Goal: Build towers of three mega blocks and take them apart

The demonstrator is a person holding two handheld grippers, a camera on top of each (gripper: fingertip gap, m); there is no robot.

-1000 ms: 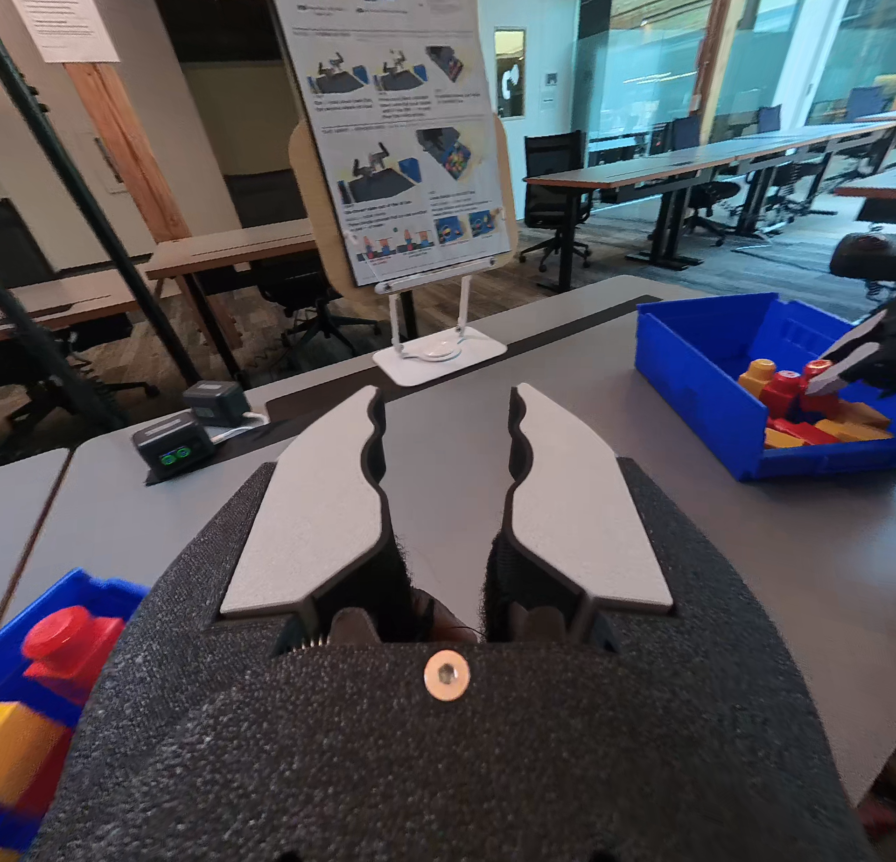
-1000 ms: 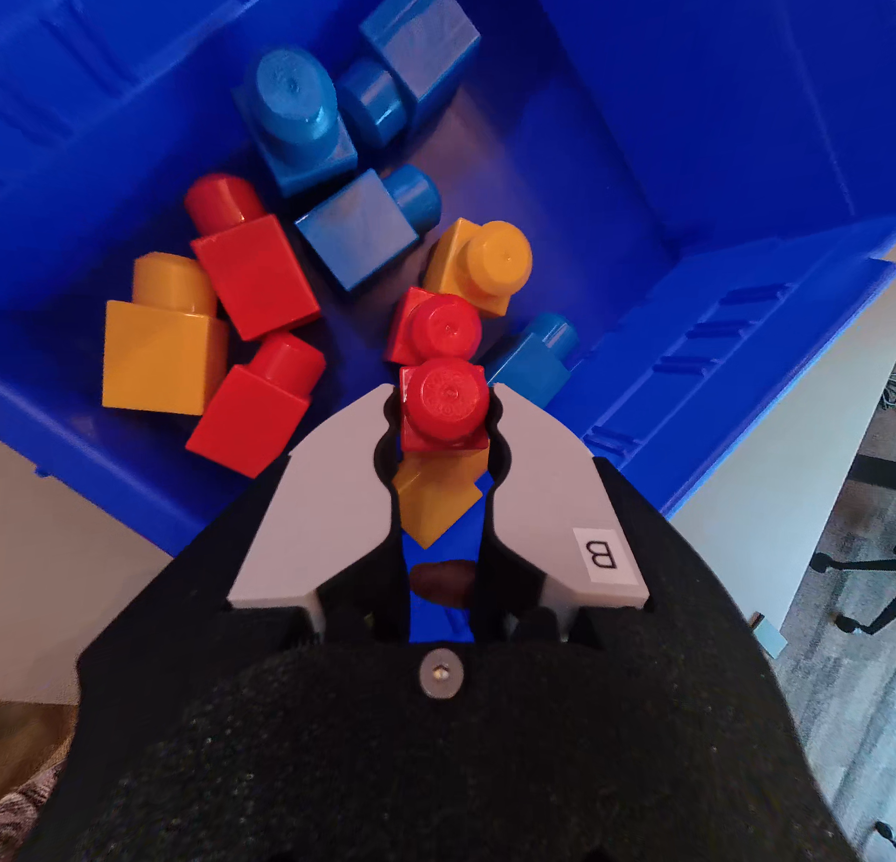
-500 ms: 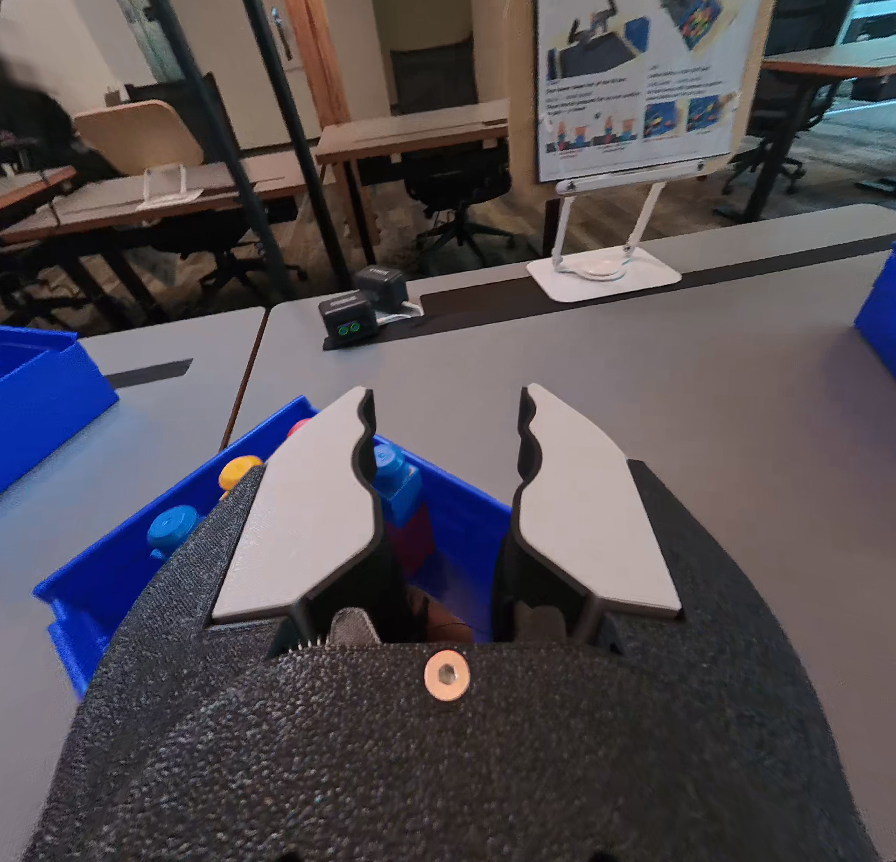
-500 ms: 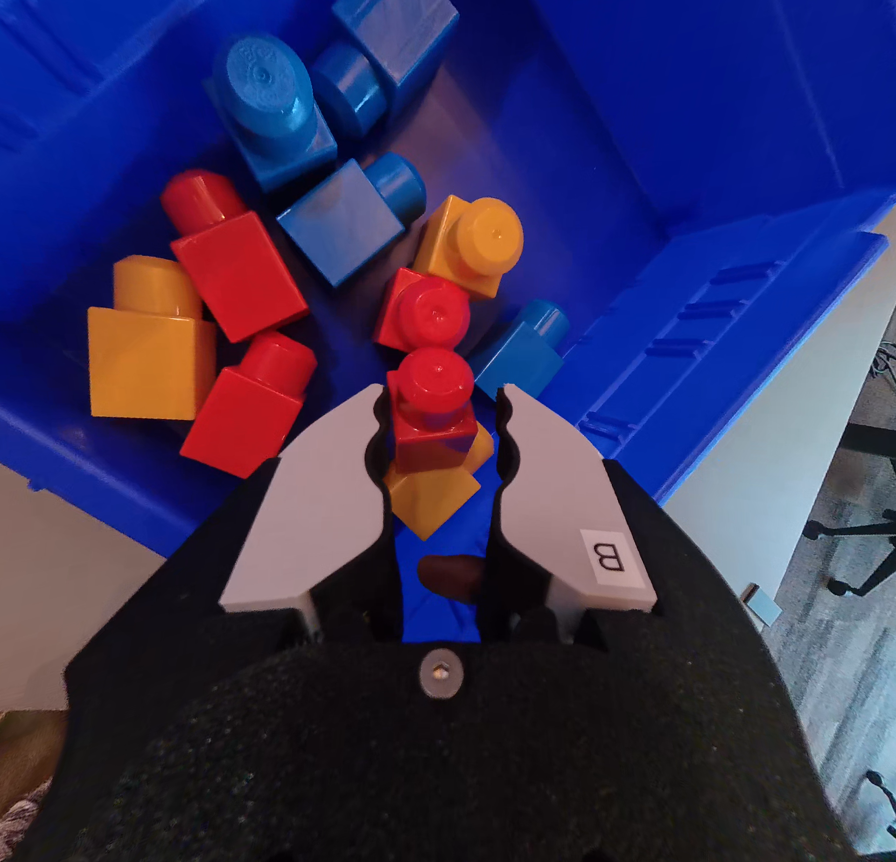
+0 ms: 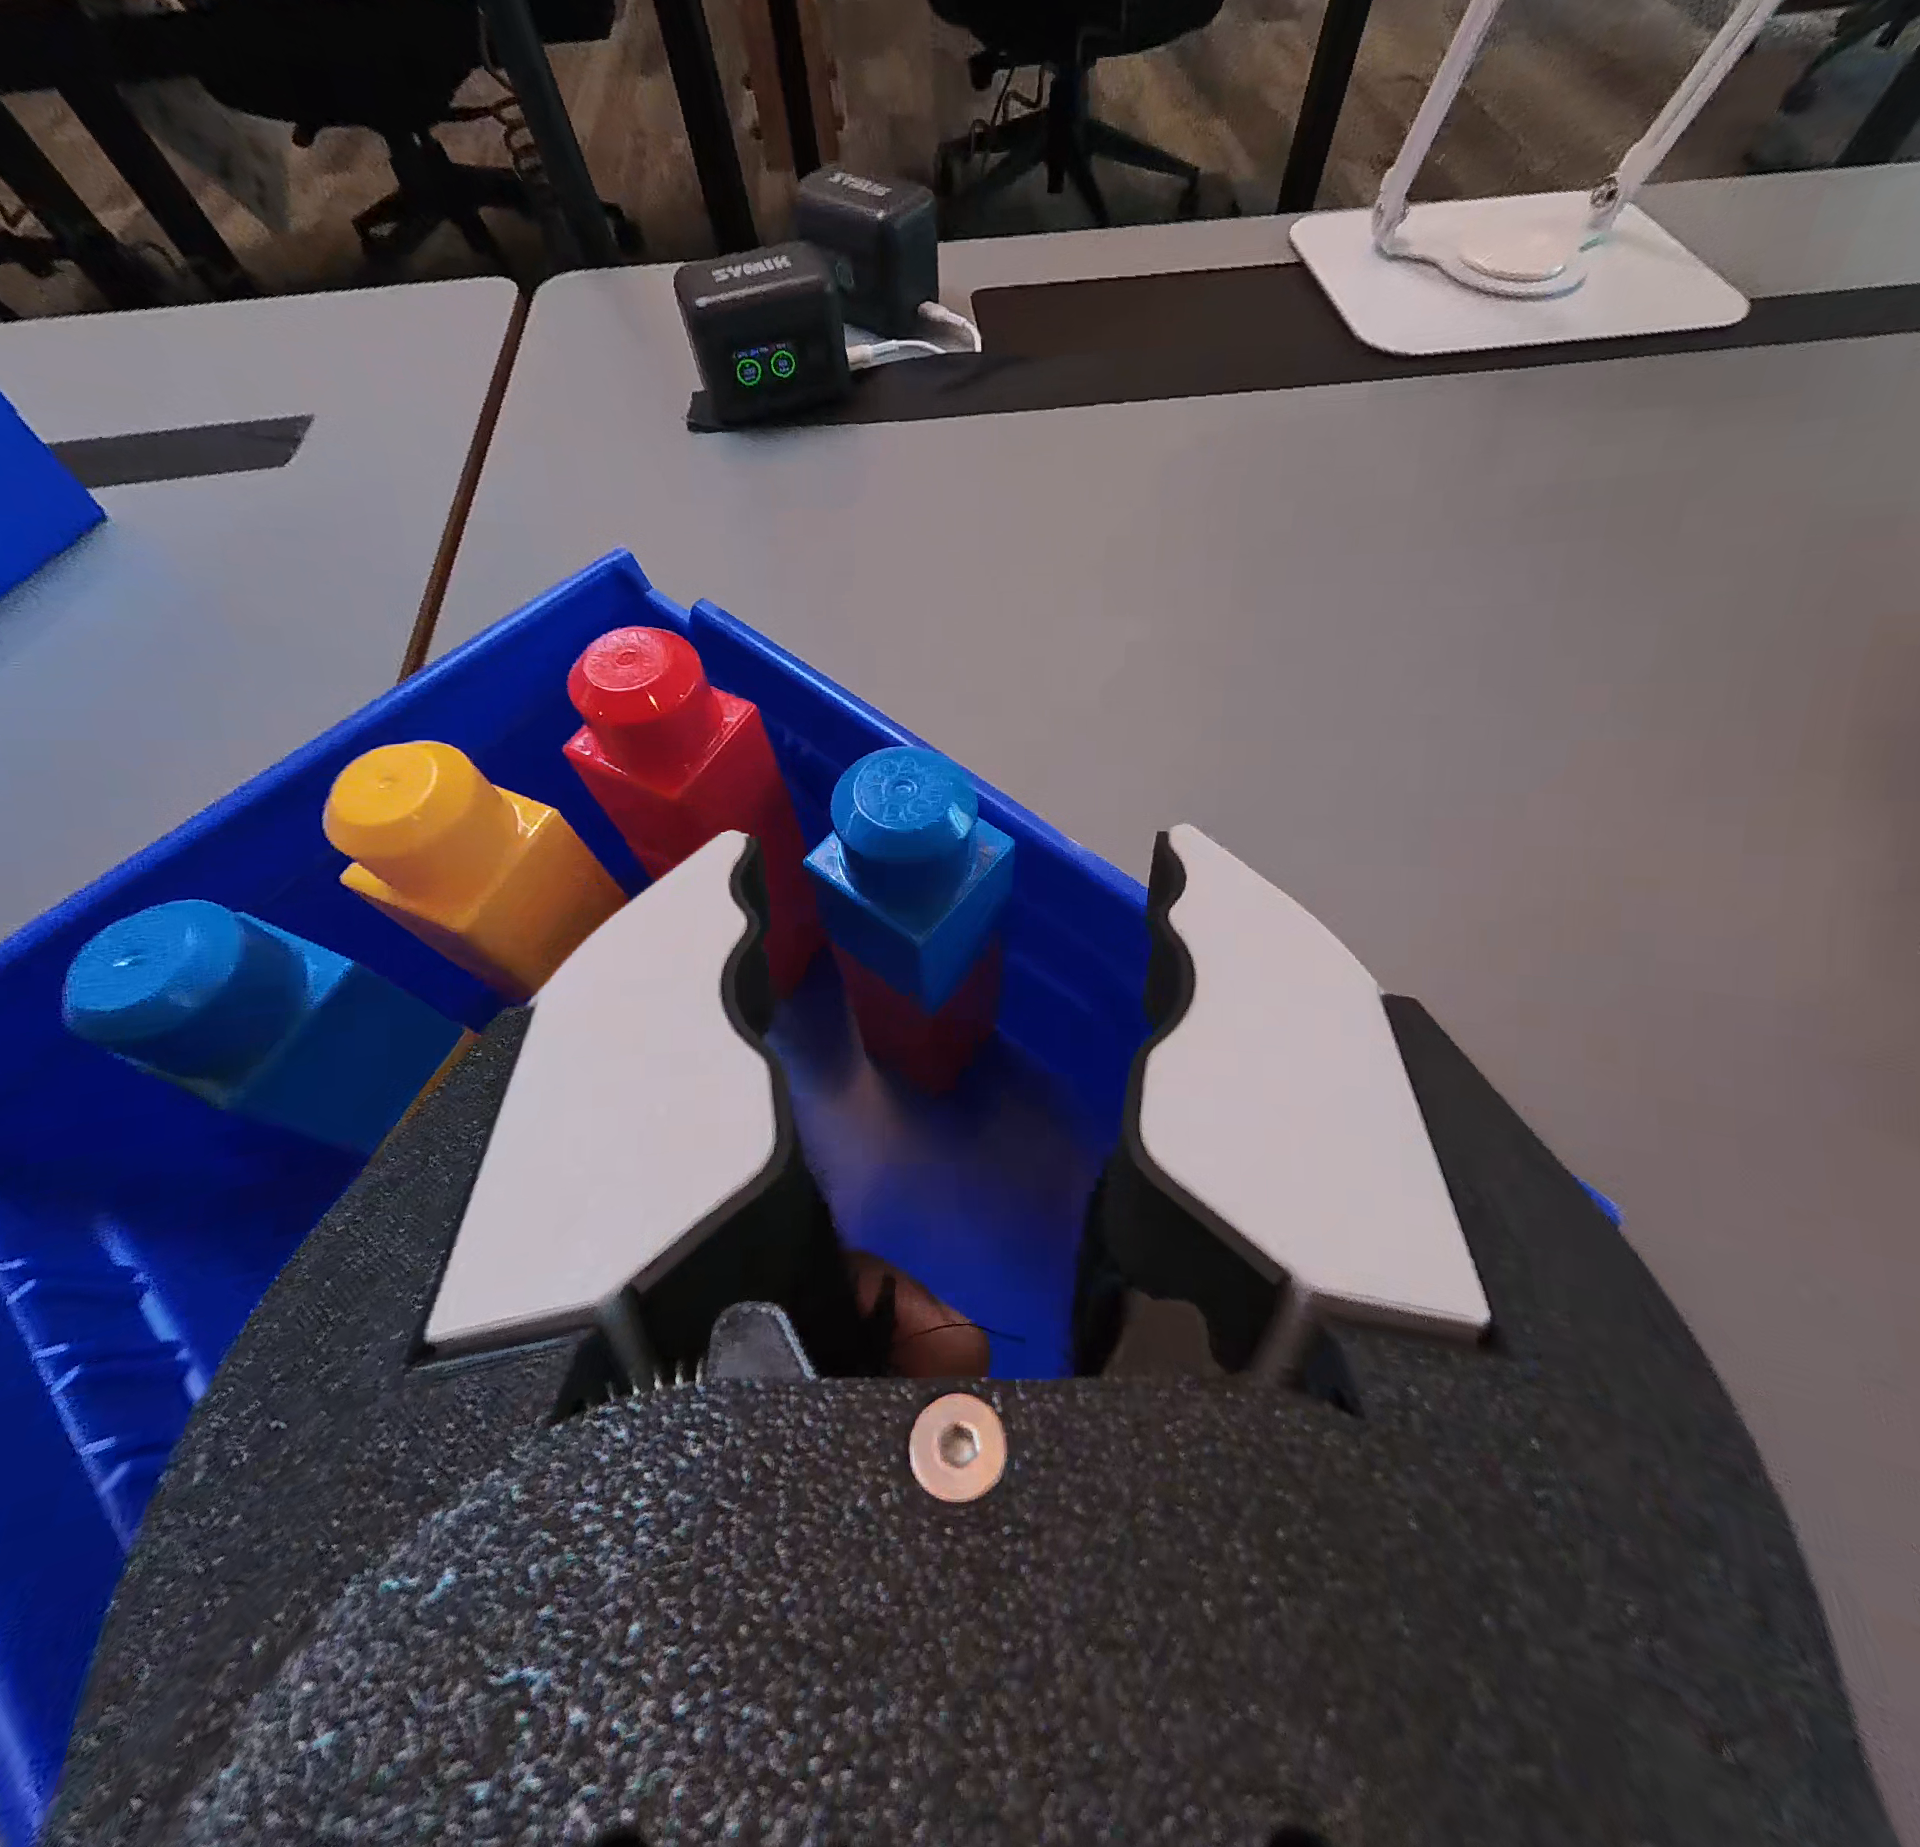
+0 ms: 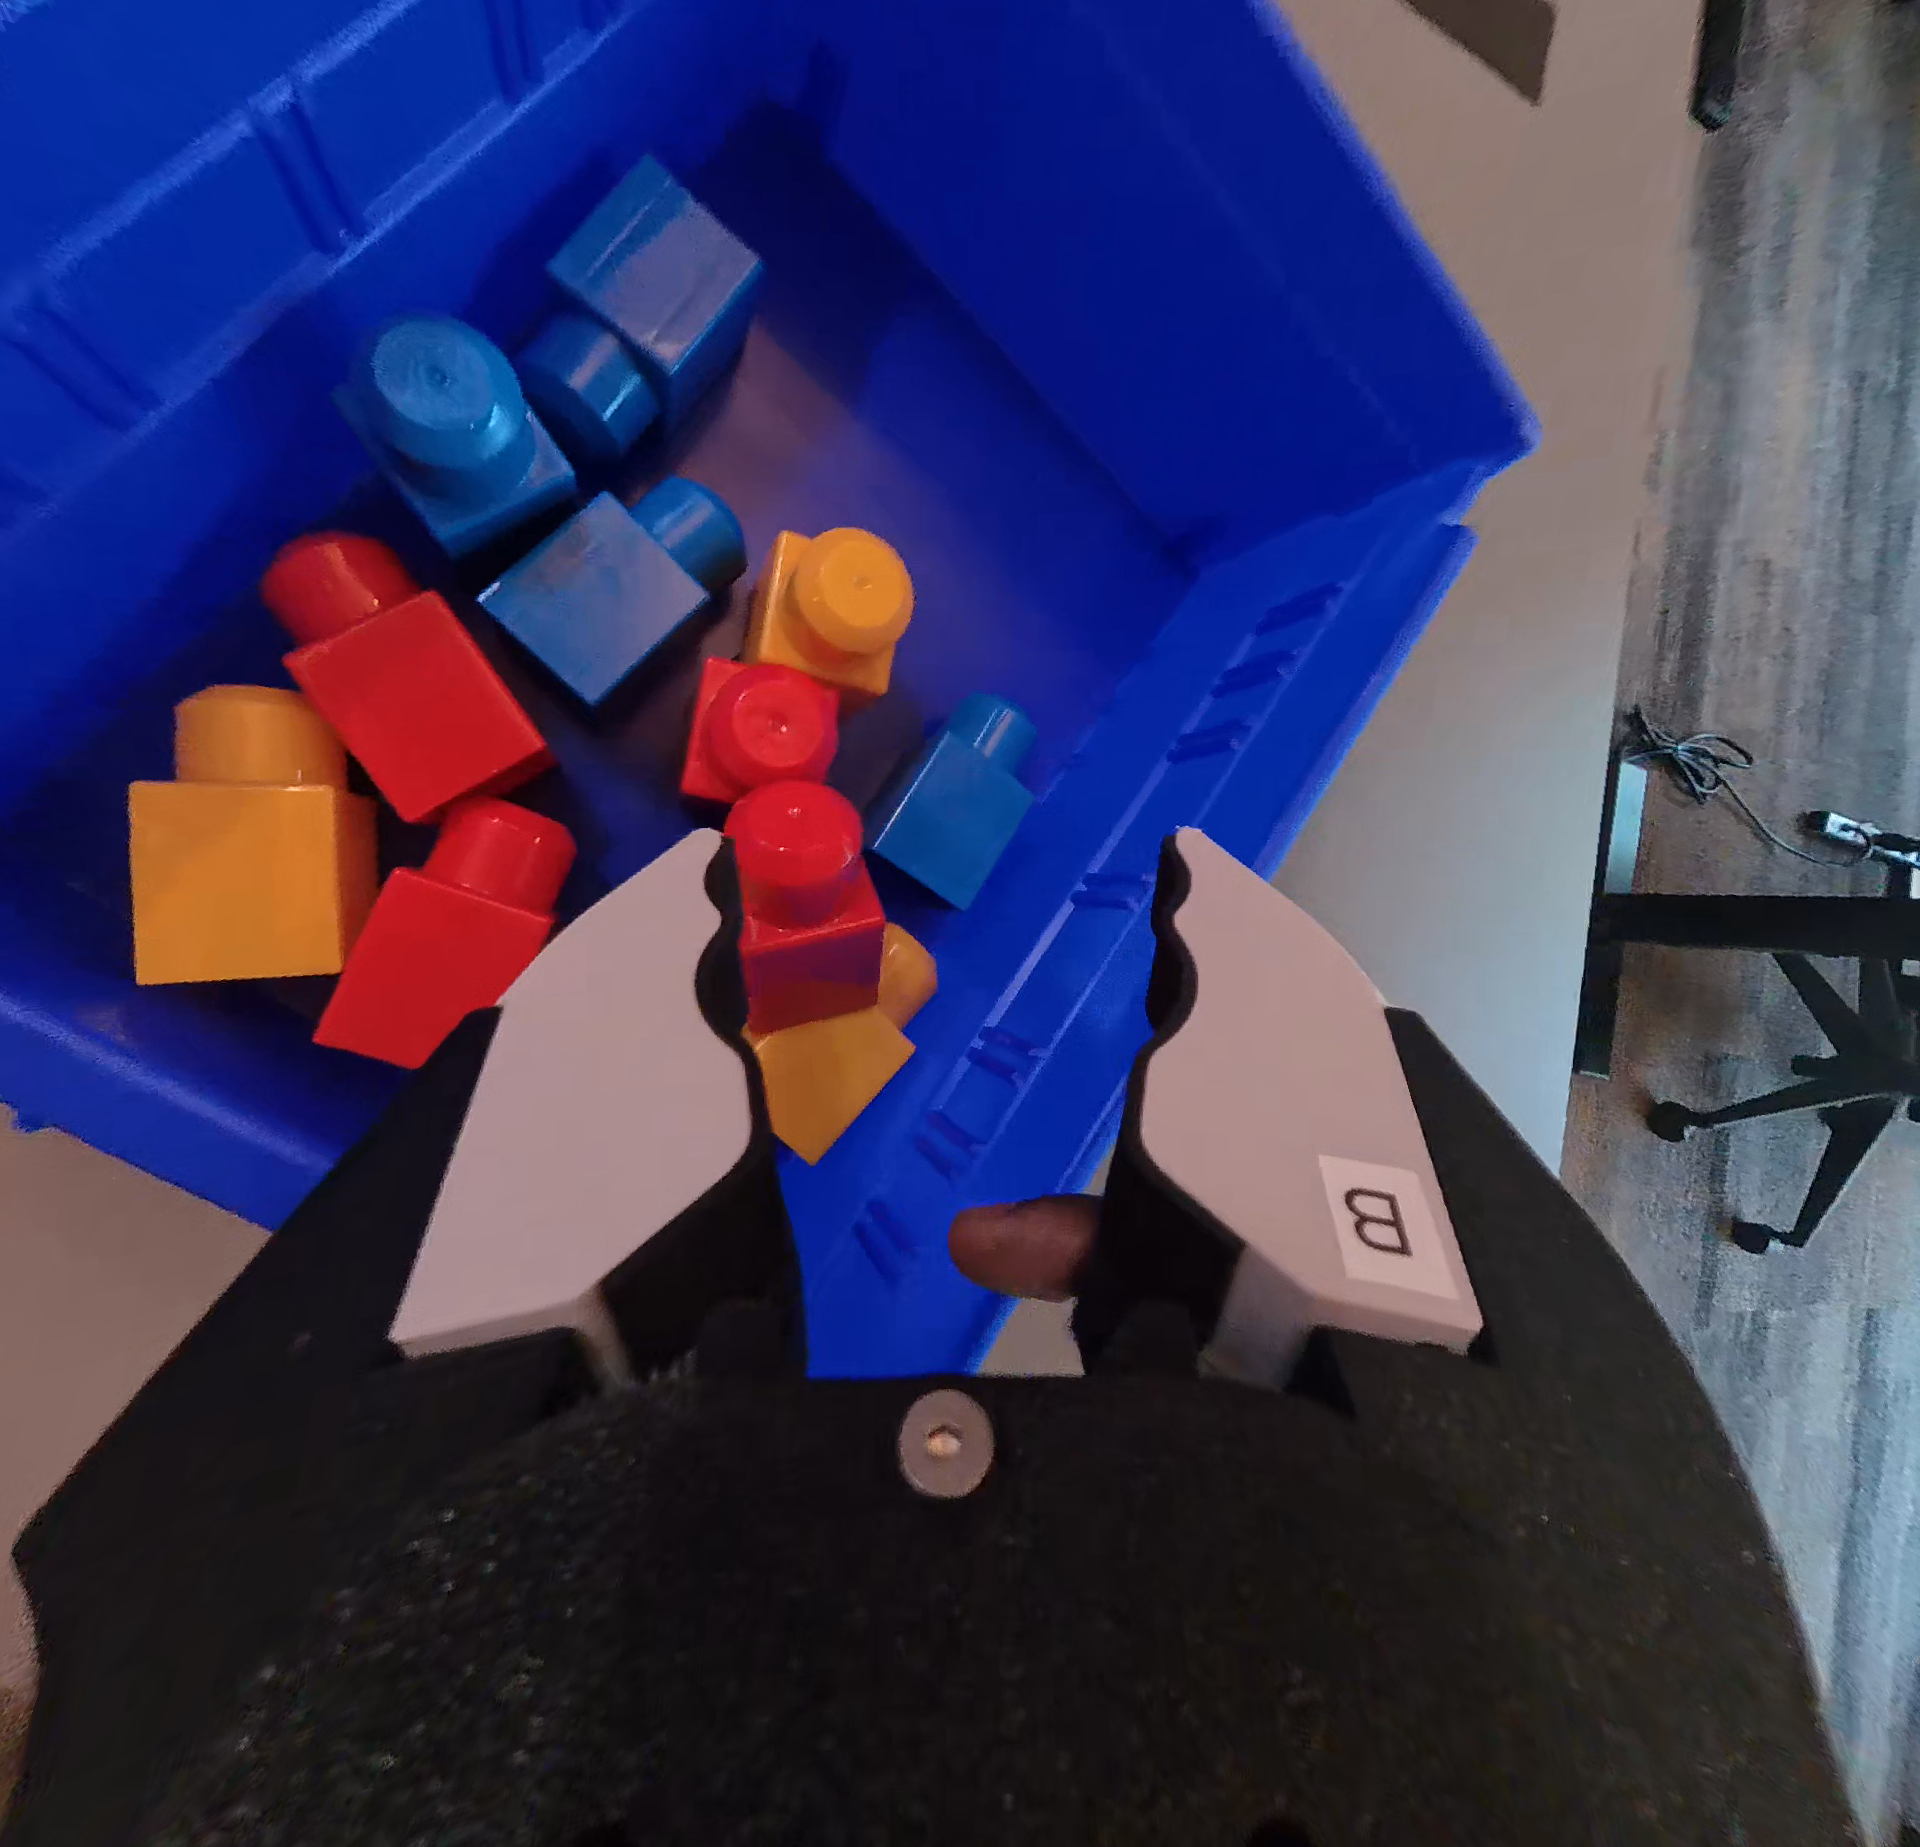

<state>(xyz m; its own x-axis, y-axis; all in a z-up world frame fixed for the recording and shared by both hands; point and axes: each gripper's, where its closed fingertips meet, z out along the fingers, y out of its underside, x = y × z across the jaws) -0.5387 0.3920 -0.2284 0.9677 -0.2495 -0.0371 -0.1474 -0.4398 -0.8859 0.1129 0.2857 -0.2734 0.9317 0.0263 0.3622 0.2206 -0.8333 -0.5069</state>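
My own black gripper bodies fill the lower half of each view and hide much of what lies beneath. In my left view the blue bin (image 5: 499,654) is cut off at the left edge; four block towers stand in it, and my spread, bare left gripper (image 5: 951,904) covers their bases, so I can't count the blocks of the blue-topped tower (image 5: 914,893). My right gripper (image 6: 940,904) is also released over the other bin (image 6: 1039,239) of loose blocks; a red block (image 6: 800,904) sits beside one finger, resting on a half-hidden yellow block (image 6: 831,1070).
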